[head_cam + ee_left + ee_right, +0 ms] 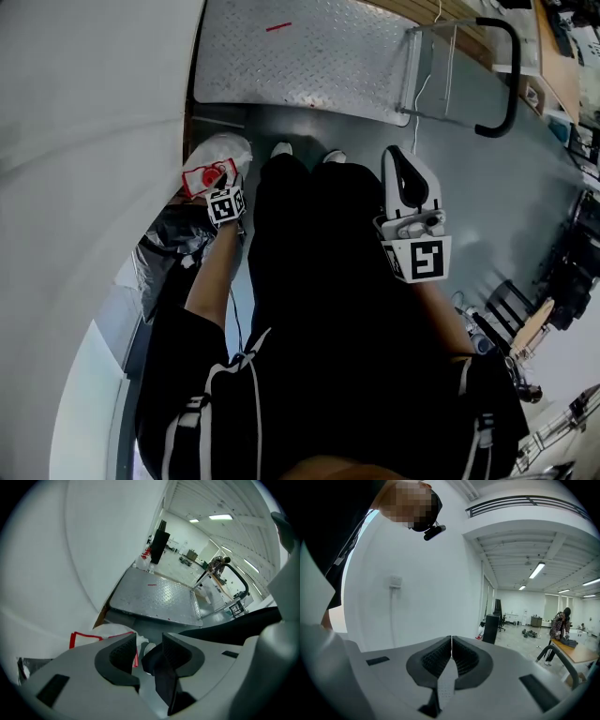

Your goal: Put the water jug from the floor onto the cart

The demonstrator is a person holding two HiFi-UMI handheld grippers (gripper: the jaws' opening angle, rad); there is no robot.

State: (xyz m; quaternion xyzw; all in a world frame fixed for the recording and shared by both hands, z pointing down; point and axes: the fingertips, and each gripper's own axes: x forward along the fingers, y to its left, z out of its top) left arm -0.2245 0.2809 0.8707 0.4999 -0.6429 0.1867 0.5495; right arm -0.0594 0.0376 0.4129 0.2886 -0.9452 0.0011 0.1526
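Gaping wide, the jaws of the left gripper grasp nothing. Through the gap between its ribbed pads show only a strip of red label, the toe of a white shoe and a black trouser leg, all lying beyond the tips. Just past the left pad lies the jug, white with a red-edged label. It sits on the grey floor, tucked between the curved white wall and the near edge of the cart. From the head view the gripper points steeply down and hangs right at the jug's near side; whether it touches the plastic cannot be told.

On the other side, the pads of the right gripper are pressed together with nothing between them. It is held out in front of the person's right thigh, well apart from the jug, facing the open room.

A crumpled black bag lies against the wall, nearer the person than the jug. The cart's checker-plate deck is bare, its black handle at the far right end.

By the look of it the job has barely begun. The jug is still on the floor and ungripped. The grasp, the lift and the setting-down on the deck all remain to be done.
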